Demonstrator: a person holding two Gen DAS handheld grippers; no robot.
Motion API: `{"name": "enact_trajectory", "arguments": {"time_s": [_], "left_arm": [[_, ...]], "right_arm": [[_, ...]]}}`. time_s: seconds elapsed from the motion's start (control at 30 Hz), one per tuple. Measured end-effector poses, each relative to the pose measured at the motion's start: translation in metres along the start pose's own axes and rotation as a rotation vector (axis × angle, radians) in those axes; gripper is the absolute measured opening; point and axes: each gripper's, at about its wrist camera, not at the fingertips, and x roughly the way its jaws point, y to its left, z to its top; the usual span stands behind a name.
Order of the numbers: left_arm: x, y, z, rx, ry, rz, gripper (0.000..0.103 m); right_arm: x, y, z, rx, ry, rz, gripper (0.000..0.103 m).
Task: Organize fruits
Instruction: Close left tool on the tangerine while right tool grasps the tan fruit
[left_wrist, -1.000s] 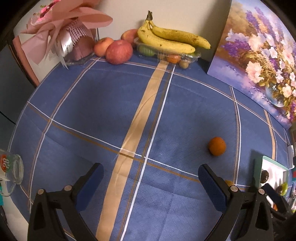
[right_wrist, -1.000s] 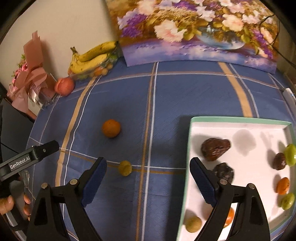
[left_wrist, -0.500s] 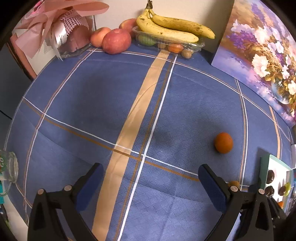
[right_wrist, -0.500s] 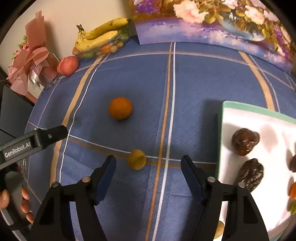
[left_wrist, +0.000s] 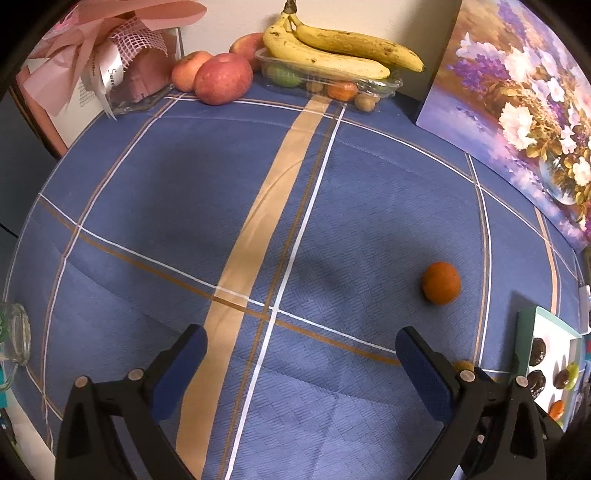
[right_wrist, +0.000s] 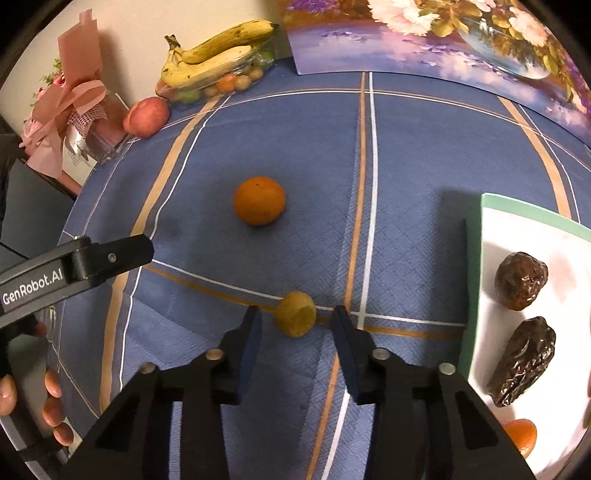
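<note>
The right gripper (right_wrist: 295, 321) has dropped toward the small yellow fruit (right_wrist: 295, 314) and its fingers have just been closing — now narrow, flanking it, not visibly pressing (tray (right_wrist: 476, 280) just right of the fruit). Pickup looks imminent. Left gripper (left_wrist: 299, 362) hangs wide, empty.

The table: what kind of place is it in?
Probably a home: a checked tablecloth, a flower painting leaning on the wall, a wrapped bouquet, and bananas beside apples.

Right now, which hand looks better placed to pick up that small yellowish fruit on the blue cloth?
The right. Its tool has just been closing around the small yellowish fruit, with slight gaps remaining. The left tool hangs wide open over bare cloth.
</note>
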Motion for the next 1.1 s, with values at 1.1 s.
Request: {"name": "enact_trajectory", "arguments": {"time_s": [1.1], "left_arm": [[0.012, -0.048, 0.017, -0.034, -0.053, -0.233, 0.084]], "right_arm": [[-0.072, -0.063, 0.014, 0.134, -0.175, -0.066, 0.024]]}}
